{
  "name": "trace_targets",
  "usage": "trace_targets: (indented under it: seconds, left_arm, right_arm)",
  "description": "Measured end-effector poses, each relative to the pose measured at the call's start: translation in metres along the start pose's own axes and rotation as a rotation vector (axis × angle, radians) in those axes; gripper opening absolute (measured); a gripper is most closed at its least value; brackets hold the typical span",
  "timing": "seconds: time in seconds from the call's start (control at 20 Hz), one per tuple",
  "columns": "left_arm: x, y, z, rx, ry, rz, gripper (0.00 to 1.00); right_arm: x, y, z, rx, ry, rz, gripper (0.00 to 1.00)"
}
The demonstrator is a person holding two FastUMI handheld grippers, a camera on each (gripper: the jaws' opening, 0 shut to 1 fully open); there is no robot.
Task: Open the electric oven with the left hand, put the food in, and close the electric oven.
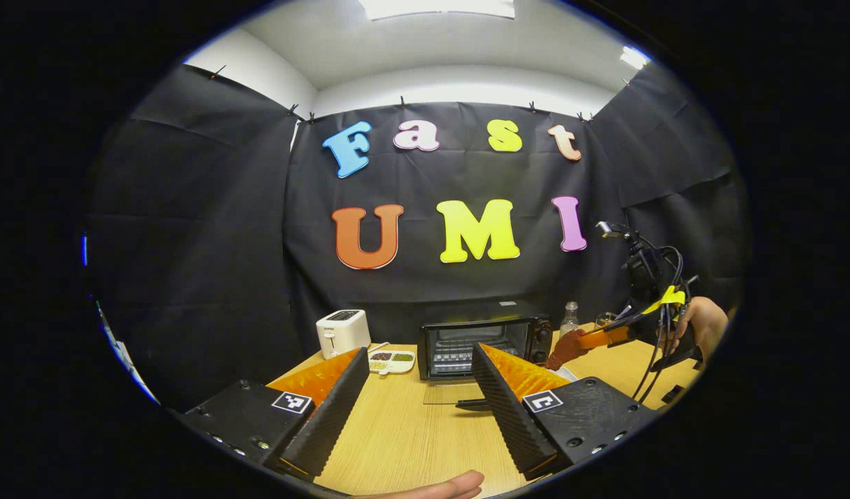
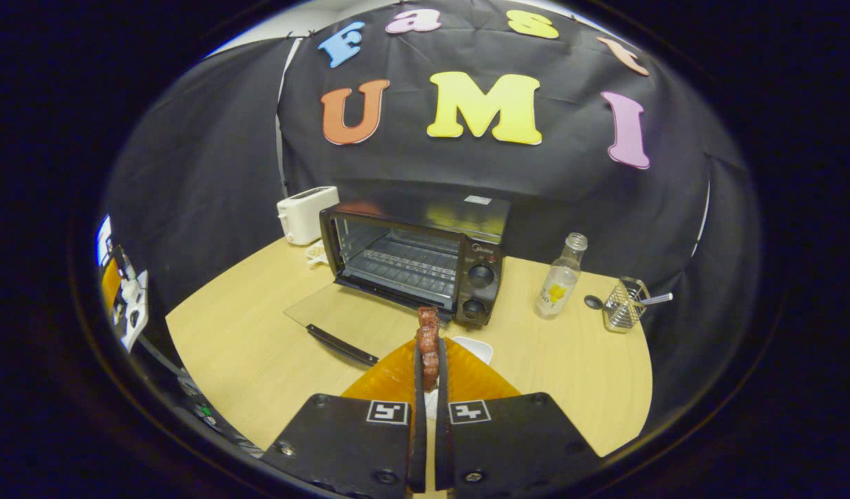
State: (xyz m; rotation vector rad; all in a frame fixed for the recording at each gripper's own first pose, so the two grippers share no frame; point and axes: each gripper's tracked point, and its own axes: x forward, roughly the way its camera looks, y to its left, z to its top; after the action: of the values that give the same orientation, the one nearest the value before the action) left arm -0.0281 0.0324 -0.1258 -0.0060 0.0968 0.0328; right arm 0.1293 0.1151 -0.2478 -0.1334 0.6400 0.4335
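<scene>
While the electric oven (image 2: 414, 260) stands on the wooden worktop (image 2: 258, 346) with its glass door (image 2: 342, 322) folded down flat, a reddish piece of food (image 2: 428, 346) is pinched by the right claw (image 2: 428, 378) just before it. The left claw (image 1: 418, 388) is held spread, apart from the oven.

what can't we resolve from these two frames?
- Right gripper view: the food's lower end is hidden between the right gripper's fingers.
- The white dish is mostly covered by them.
- Left gripper view: the oven's door is partly behind the left gripper's finger.
- The tray's contents are too small to identify.
</scene>
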Motion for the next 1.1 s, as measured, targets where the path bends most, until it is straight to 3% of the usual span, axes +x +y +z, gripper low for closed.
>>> trace_targets:
  seconds: [0.5, 0.8, 0.95, 1.1]
  left_arm:
    - [0.013, 0.012, -0.021, 0.032, 0.039, 0.008, 0.95]
    - [0.027, 0.015, -0.037, 0.025, 0.082, 0.02, 0.96]
    - [0.032, 0.014, -0.044, 0.037, 0.101, 0.02, 0.96]
    - [0.036, 0.016, -0.044, 0.014, 0.095, 0.027, 0.96]
  right_arm:
    - [0.08, 0.044, 0.021, 0.022, -0.069, -0.017, 0.08]
    - [0.122, 0.061, 0.055, 0.026, -0.194, -0.068, 0.08]
    - [0.144, 0.073, 0.072, 0.028, -0.247, -0.07, 0.08]
    - [0.173, 0.088, 0.075, 0.081, -0.232, -0.049, 0.08]
